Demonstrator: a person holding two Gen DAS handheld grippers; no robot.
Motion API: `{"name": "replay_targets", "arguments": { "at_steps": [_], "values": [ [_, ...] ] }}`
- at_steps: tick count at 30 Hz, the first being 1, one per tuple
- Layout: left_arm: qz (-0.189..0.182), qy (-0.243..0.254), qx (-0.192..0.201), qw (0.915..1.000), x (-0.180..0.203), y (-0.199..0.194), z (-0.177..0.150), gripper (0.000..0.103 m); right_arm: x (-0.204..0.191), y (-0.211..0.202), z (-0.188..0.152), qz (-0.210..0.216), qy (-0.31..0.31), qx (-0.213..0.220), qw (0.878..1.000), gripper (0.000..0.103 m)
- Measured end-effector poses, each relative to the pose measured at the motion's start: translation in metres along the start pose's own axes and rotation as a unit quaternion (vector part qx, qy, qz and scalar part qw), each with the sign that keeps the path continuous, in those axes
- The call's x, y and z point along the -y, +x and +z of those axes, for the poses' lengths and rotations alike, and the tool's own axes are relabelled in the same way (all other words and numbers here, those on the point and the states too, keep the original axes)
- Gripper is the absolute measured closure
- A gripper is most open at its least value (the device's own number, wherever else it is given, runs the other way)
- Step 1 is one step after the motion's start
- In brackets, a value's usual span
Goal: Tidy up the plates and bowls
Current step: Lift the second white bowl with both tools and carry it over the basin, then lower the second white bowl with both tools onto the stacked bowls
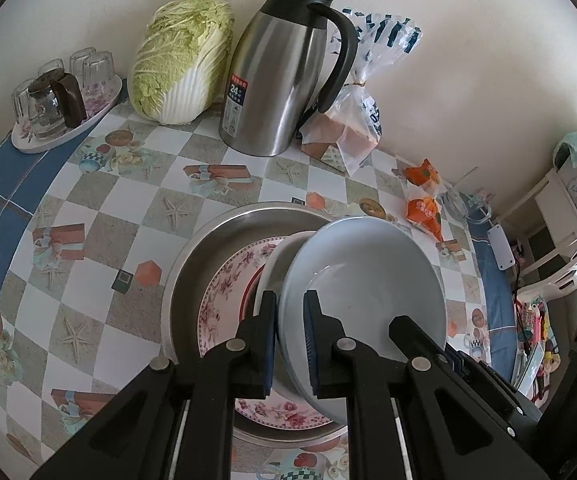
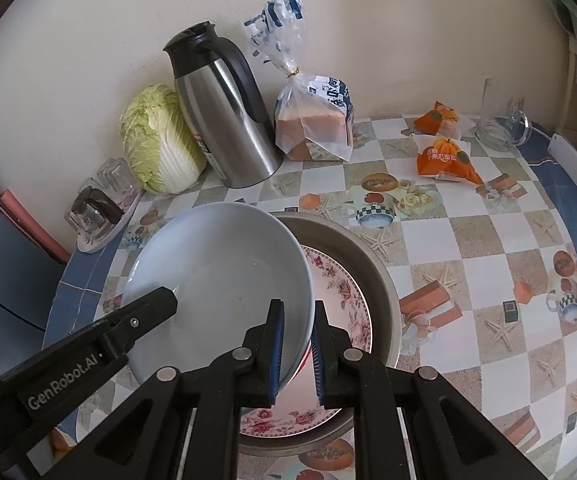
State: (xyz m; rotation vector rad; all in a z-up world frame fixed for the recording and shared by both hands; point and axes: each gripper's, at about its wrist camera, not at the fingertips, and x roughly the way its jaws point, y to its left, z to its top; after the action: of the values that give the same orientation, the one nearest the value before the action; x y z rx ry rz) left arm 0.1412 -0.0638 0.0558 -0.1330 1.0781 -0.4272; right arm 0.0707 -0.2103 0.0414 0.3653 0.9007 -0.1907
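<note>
On left gripper: "GenRobot.AI" | flask label: "24"

My two fisheye views were evenly, softly daylit and sharp, with glare streaking the steel jug, edges bowed and corners black.

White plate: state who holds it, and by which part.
Both grippers hold the white plate by its rim, on opposite sides: the left gripper and the right gripper each pinch the edge, over the floral plate in the metal basin.
</note>
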Motion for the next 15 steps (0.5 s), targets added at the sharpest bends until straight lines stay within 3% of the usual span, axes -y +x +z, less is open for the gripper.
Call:
{"name": "replay_targets", "arguments": {
  "at_steps": [15],
  "values": [
    [0.019,0.019,0.006,0.9996,0.006,-0.003,0.0001,0.09,-0.0059,0.003,-0.0015,-0.013,-0.013,0.008,1.0,0.086]
  ]
}}
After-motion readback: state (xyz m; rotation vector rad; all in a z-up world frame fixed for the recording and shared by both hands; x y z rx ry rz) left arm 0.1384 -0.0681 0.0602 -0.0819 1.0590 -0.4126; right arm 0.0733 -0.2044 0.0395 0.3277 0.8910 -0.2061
